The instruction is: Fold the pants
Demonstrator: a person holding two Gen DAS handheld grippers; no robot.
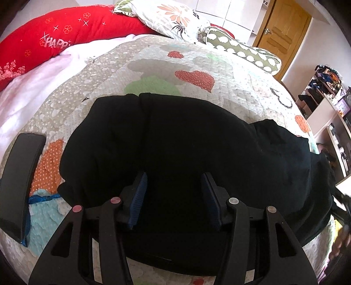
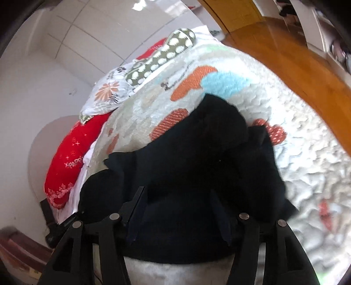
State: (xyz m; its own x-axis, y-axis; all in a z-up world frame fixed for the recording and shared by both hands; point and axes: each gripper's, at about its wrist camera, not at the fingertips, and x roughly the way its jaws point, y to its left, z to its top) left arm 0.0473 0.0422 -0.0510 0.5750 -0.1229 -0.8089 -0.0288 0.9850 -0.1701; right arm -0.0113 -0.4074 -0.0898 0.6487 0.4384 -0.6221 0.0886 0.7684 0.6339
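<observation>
Pants (image 1: 186, 140): black, bunched in a wrinkled heap on the quilted bedspread (image 1: 122, 72), partly folded over themselves, one pair only. Left gripper (image 1: 174, 197) hovers over the near edge of the heap, jaws standing apart, blue pads (image 1: 138, 197) on either side of dark cloth below; pads not pressing on anything I can make out. Right gripper (image 2: 177, 210) also over the pants (image 2: 197, 153), jaws spread, cloth under and between the fingers; view blurred, contact unclear, no pinch seen. Fabric looks thick, matte, no visible seams or waistband. Count: two grippers, one red pillow (image 1: 54, 37), one floral pillow (image 1: 171, 17), one green spotted bolster (image 1: 243, 50), one black flat object (image 1: 19, 175) left of the pants on the bedspread. Wooden door (image 1: 283, 28) behind.
</observation>
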